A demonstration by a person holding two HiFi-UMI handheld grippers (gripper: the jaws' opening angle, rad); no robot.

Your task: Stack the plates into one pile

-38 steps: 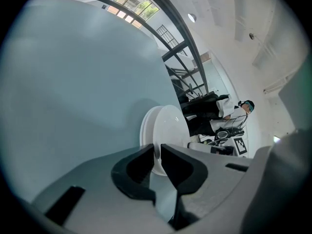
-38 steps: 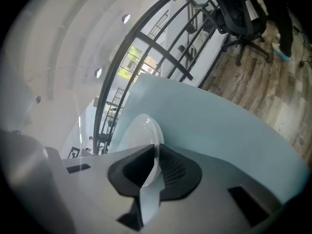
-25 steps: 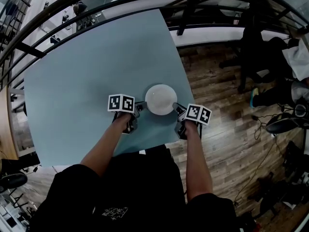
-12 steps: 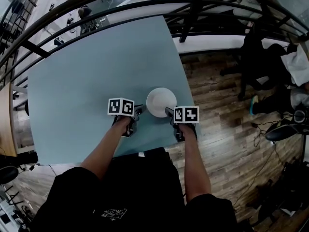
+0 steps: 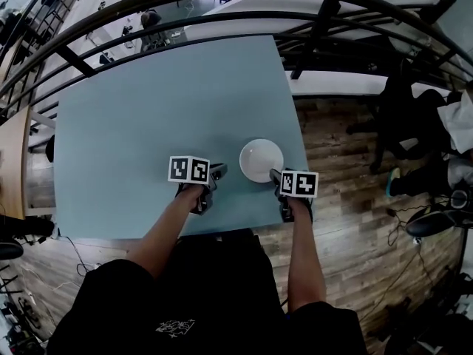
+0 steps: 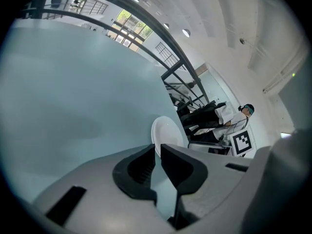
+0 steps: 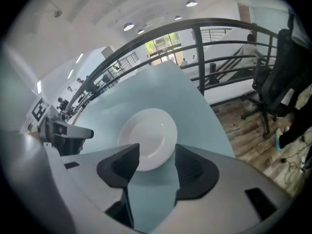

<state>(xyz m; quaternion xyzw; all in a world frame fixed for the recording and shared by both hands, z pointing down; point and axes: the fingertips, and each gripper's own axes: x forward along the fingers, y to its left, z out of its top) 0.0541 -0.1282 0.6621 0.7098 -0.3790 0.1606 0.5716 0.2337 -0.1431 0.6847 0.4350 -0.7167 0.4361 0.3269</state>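
Observation:
A white plate (image 5: 261,160) lies flat on the pale blue table (image 5: 148,109) near its right edge; I cannot tell whether more plates lie under it. My right gripper (image 5: 276,174) sits at the plate's near right rim with its jaws opening wide. In the right gripper view the plate (image 7: 148,135) lies just beyond the right gripper (image 7: 157,152), and nothing is between the pads. My left gripper (image 5: 219,171) hangs a little left of the plate, apart from it. In the left gripper view the left gripper (image 6: 157,152) shows only a thin slit between its jaws, with the plate (image 6: 168,130) beyond.
A black railing (image 5: 222,6) curves round the table's far side. Wooden floor (image 5: 347,198) drops away just right of the plate. A black office chair (image 7: 280,82) and a seated person (image 6: 234,118) are off to the right.
The right gripper has rolled and opened, letting go of the plate's rim. The left gripper has drawn back and up, away from the plate's left side. The plate stays on the table.

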